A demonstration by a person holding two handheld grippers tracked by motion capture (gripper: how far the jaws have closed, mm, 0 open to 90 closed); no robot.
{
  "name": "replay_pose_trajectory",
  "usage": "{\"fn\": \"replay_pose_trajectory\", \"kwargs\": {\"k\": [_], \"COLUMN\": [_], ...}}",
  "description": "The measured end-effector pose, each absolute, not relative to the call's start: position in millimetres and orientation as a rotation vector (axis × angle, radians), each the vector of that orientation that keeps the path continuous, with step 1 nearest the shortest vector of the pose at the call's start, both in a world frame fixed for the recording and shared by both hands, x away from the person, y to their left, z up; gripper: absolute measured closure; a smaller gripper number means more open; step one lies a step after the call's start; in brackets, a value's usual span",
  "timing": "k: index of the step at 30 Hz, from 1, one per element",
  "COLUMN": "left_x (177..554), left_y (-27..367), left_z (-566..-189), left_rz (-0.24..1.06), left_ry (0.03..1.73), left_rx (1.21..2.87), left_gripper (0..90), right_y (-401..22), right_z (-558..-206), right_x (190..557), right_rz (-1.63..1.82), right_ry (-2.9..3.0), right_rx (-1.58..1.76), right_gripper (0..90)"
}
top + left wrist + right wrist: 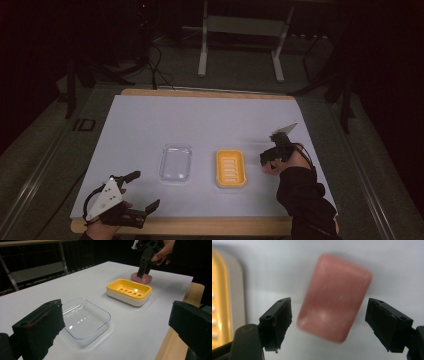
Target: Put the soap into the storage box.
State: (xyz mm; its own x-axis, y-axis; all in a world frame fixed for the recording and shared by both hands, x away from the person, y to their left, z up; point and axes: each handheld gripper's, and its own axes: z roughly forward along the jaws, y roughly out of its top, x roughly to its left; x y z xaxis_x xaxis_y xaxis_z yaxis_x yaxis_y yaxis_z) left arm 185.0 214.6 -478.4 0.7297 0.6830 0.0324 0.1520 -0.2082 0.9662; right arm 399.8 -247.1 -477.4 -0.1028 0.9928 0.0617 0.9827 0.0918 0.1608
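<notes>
Overhead, the white tabletop (200,120) carried a clear glass dish (175,163) and, just right of it, a yellow soap dish (230,168). Left tool (134,192) sat at the near-left corner, jaws wide apart, holding nothing. Right tool (267,162) hovered right of the soap dish, covering what lay below. Its own view showed a pink soap bar (334,297), blurred, lying on the tabletop between spread jaws, not clamped. The left gripper view showed the bar (147,278) just beyond the soap dish (129,291).
</notes>
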Motion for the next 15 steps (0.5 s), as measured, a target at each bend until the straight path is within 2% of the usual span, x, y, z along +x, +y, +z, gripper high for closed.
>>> {"fn": "replay_pose_trajectory", "kwargs": {"k": [7, 15], "left_x": [184.8, 184.8], "left_y": [214.0, 213.6], "left_z": [-478.6, -478.7], "left_rz": [0.555, 0.556], "left_ry": [0.661, 0.660], "left_rx": [1.745, 1.750], "left_gripper": [0.2, 0.2], "right_y": [-250.2, -245.6], "right_z": [-481.7, -489.7], "right_x": [409.4, 416.0], "right_rz": [0.225, 0.196], "right_ry": [2.215, 2.207], "right_rx": [2.093, 2.109], "right_gripper": [22.9, 28.9]}}
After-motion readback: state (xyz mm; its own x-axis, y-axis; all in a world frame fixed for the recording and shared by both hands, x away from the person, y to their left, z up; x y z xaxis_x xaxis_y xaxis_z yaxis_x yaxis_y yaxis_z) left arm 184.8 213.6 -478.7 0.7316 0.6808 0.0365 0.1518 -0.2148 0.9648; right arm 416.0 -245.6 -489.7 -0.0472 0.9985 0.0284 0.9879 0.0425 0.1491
